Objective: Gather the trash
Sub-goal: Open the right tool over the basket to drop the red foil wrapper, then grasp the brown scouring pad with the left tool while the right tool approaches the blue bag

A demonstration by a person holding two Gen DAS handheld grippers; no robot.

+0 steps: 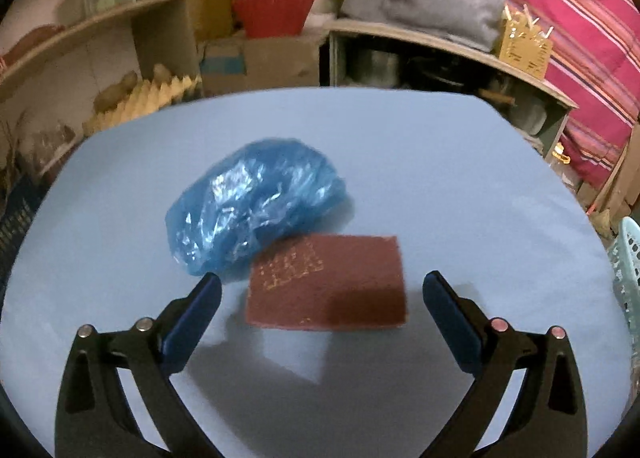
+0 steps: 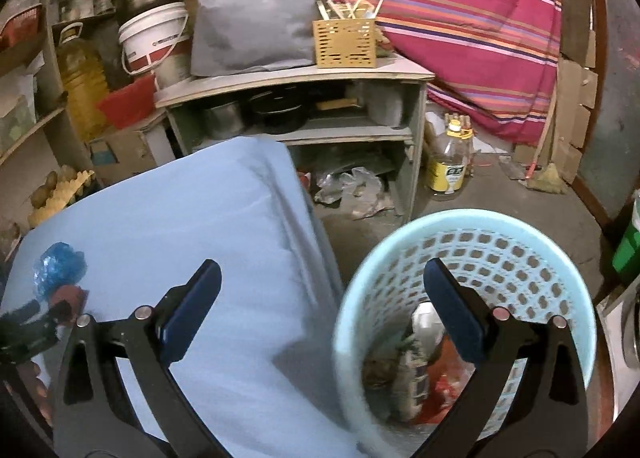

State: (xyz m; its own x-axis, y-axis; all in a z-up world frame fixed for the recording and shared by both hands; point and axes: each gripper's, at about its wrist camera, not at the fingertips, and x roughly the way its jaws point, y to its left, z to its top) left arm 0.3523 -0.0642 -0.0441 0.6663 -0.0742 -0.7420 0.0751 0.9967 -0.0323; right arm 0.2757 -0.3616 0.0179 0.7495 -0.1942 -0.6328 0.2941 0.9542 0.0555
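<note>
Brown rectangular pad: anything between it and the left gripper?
Nothing visible. The left gripper is open, with the brown rectangular pad straight ahead; the crumpled blue plastic bag overlaps only its far-left corner.

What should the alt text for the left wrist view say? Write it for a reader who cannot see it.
An open left hand-held gripper hangs over a blue table, its jaws to either side of a flat brown scouring pad. A crumpled blue plastic bag lies just behind the pad, overlapping its corner. Cluttered shelves fill the background.
</note>
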